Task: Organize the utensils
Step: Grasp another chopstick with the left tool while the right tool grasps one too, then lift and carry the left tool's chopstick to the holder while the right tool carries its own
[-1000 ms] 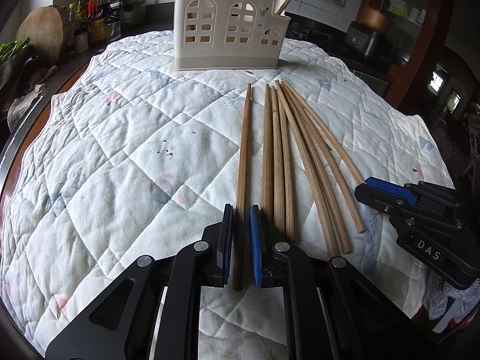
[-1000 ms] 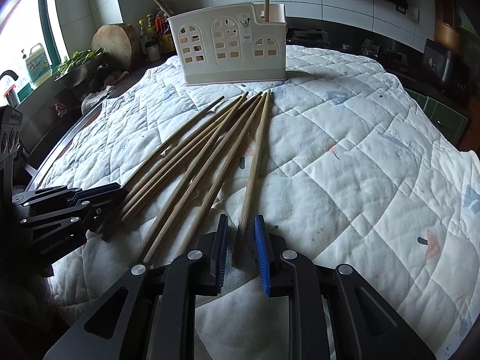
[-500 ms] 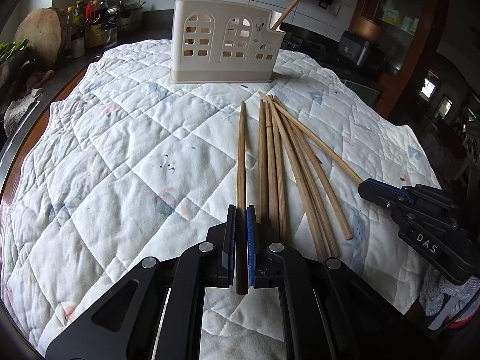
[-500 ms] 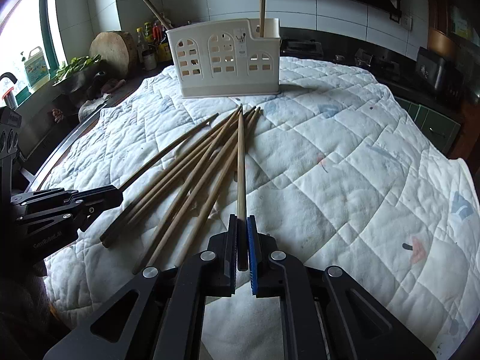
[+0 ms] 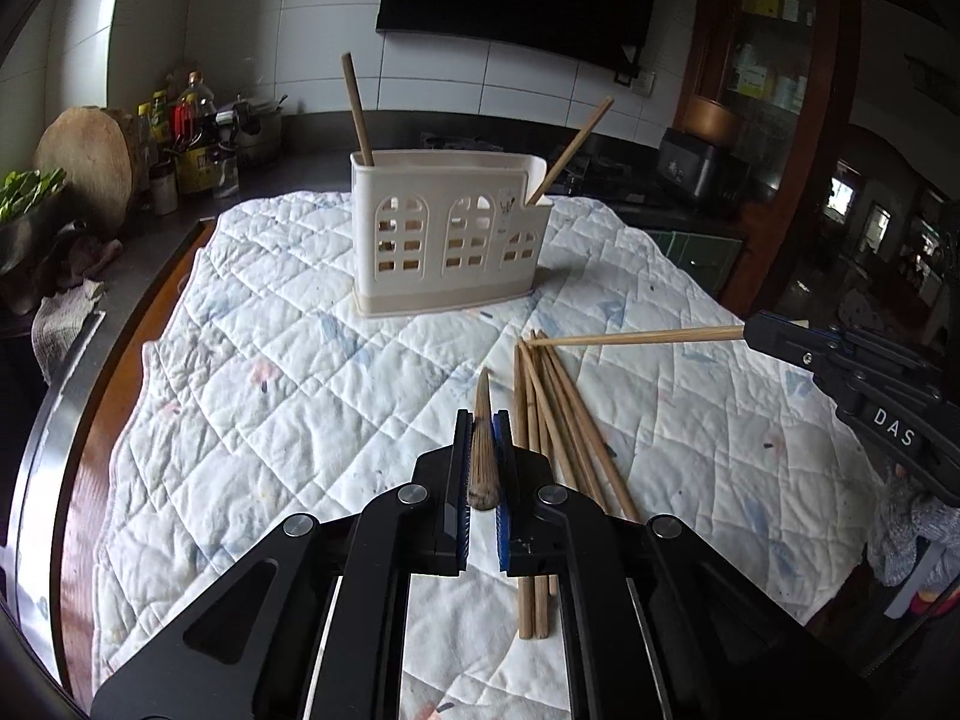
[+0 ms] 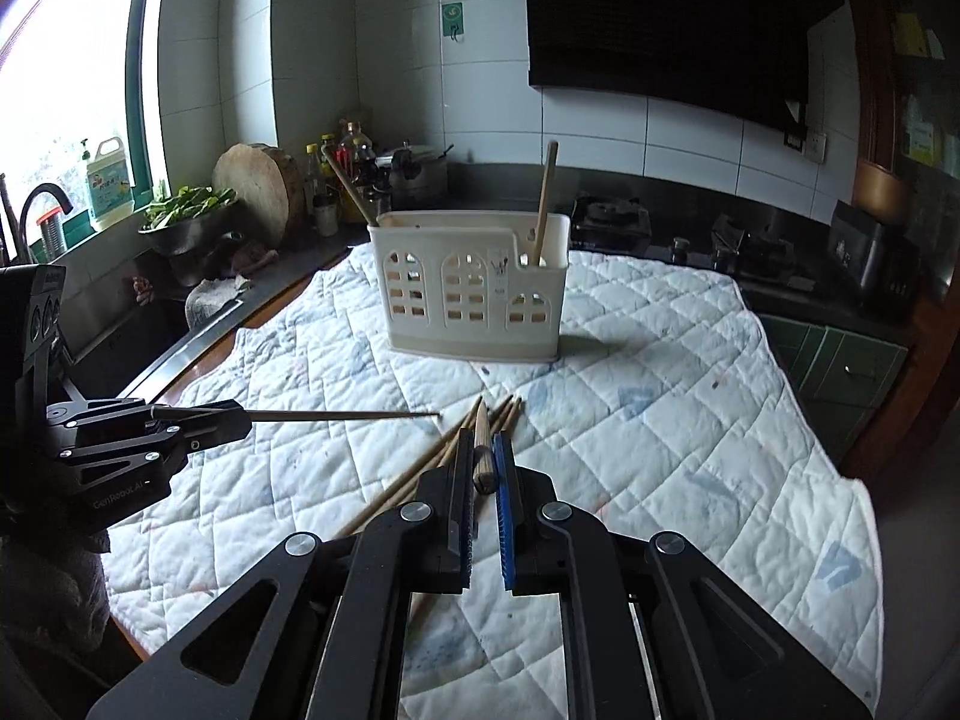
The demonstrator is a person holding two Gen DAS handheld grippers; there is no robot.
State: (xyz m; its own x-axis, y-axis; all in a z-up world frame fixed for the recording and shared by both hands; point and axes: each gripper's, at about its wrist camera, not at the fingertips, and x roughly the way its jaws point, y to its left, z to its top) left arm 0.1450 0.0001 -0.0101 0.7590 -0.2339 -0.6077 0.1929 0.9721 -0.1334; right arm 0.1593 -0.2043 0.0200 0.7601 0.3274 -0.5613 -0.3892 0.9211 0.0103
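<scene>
Quilted cloth (image 5: 252, 396) on our bench; cream utensil caddy (image 5: 447, 240) at its far side; loose chopsticks (image 5: 558, 420) near us. Left tongs (image 5: 482, 468) and right tongs (image 6: 483, 474) each clamp one chopstick, raised. We advise tipping points down over a compartment before releasing.

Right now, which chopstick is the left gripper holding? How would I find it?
Find the white holder on the quilt. In front lies a chopstick bundle. Just left, the left gripper clamps one chopstick, lifted off the quilt, unlike the bundle.
</scene>
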